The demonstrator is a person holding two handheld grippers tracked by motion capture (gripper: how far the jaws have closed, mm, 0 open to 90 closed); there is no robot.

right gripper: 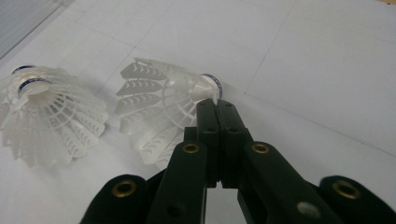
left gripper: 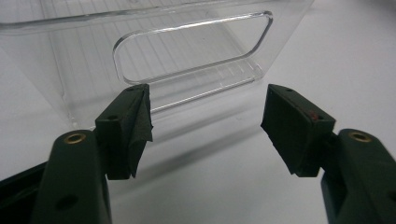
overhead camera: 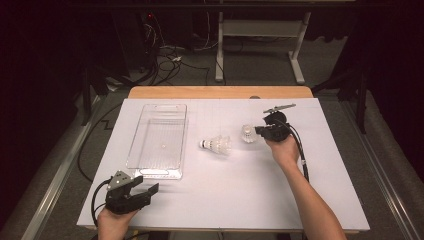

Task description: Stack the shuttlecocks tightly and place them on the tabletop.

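Two shuttlecocks lie on the white counter (overhead camera: 280,195). My right tongs (right gripper: 217,105) are pinched shut at the near shuttlecock (right gripper: 159,105), seemingly nipping its skirt beside the cork; featherlight and brittle, it wants a gentle hold. The other shuttlecock (overhead camera: 216,145) lies nearer the clear tray (overhead camera: 150,170). My left tongs (left gripper: 205,123) gape, holding nothing.

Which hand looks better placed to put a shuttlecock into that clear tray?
Right: its hand-held gripper is shut, tips at the nearer shuttlecock. The left hand-held gripper is open beside the clear tray.
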